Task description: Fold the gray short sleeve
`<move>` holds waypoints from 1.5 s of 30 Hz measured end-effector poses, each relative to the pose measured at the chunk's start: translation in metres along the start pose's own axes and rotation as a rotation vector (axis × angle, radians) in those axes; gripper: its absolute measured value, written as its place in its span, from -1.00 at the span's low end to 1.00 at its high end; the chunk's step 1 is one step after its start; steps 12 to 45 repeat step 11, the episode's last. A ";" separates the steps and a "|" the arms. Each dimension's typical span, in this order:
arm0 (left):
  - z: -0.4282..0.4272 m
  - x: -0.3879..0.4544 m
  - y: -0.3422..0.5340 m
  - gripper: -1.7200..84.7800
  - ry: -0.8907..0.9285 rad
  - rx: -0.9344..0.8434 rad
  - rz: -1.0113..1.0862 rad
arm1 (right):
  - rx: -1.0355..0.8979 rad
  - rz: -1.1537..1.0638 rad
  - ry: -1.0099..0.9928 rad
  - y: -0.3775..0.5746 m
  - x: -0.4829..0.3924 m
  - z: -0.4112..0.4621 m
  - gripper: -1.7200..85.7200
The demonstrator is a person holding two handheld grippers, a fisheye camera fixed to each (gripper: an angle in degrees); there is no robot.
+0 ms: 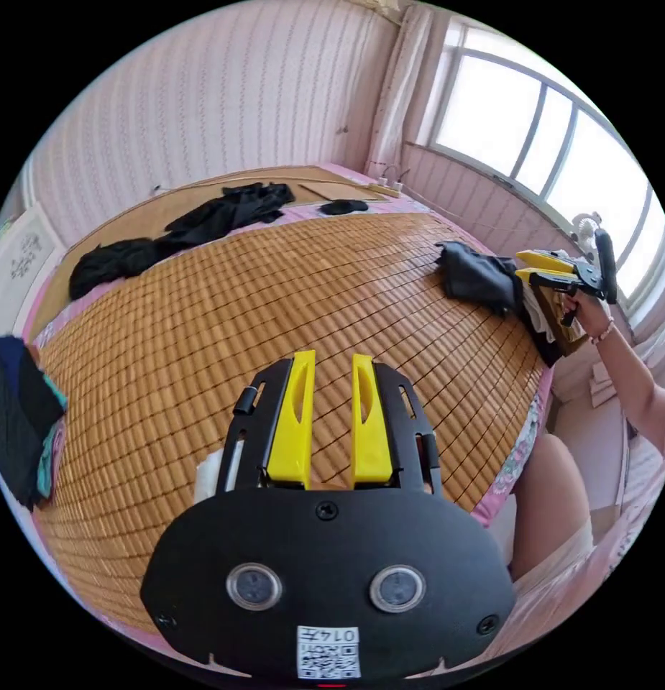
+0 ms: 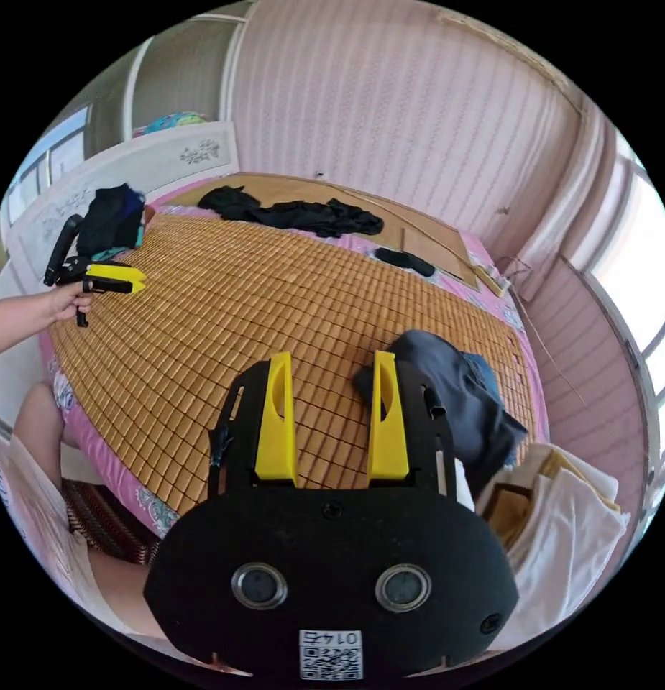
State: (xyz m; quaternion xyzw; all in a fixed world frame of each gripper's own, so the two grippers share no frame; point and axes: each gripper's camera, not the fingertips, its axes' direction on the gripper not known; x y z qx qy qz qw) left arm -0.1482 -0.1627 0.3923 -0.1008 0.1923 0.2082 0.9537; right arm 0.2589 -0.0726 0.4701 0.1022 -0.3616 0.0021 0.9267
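- Bamboo matting (image 1: 274,302) covers the bed, its middle left bare, apparently as the space where the folding will be done.
- Crumpled at the mat's edge lies the gray short sleeve (image 2: 454,402), bunched and unfolded, just beside a heap of pale clothes (image 2: 562,517), likely the stack waiting its turn.
- Dark garments (image 1: 203,223) sit well apart along the far side of the bed; a folded stack (image 1: 19,417) rests at another edge.
- Right hand-held gripper (image 2: 331,392) hovers near the gray garment, jaws apart and gripping nothing; one jaw overlaps the cloth in the right gripper view, though contact cannot be told.
- Left hand-held gripper (image 1: 331,381) is poised above bare mat, jaws slightly parted and empty.
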 end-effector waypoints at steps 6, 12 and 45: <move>-0.084 -0.161 0.123 -0.77 -0.183 0.083 -0.393 | 0.019 -0.292 -0.250 -0.099 -0.180 0.093 -0.62; -0.139 -0.261 0.193 -0.77 -0.304 0.235 -0.623 | 0.057 -0.427 -0.460 -0.186 -0.327 0.149 -0.63; -0.139 -0.261 0.193 -0.77 -0.304 0.235 -0.623 | 0.057 -0.427 -0.460 -0.186 -0.327 0.149 -0.63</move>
